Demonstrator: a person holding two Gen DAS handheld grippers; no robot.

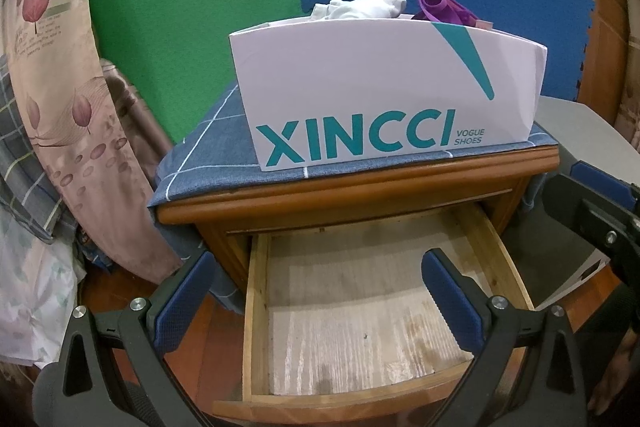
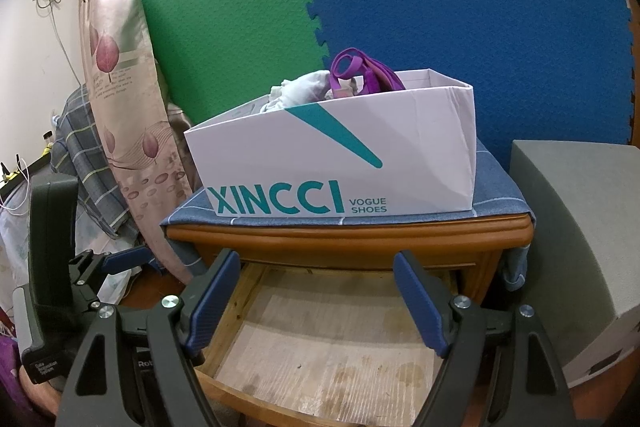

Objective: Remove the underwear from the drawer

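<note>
Drawer (image 1: 352, 311) is pulled out and bare. Underwear (image 2: 320, 89) sits piled in the shoebox (image 2: 332, 163) on top, so we hold left gripper (image 1: 316, 303) and right gripper (image 2: 316, 301) wide, empty, above the drawer.

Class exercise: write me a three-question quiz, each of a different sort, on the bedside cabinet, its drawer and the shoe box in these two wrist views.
1. True or false: the open drawer holds folded clothes.
2. Where do the purple garment and the white garment lie? A) in the drawer B) in the shoe box C) on the floor
3. Fill in: both the left gripper and the right gripper are ____.

Key: 1 false, it looks empty; 2 B; 3 open.
</note>
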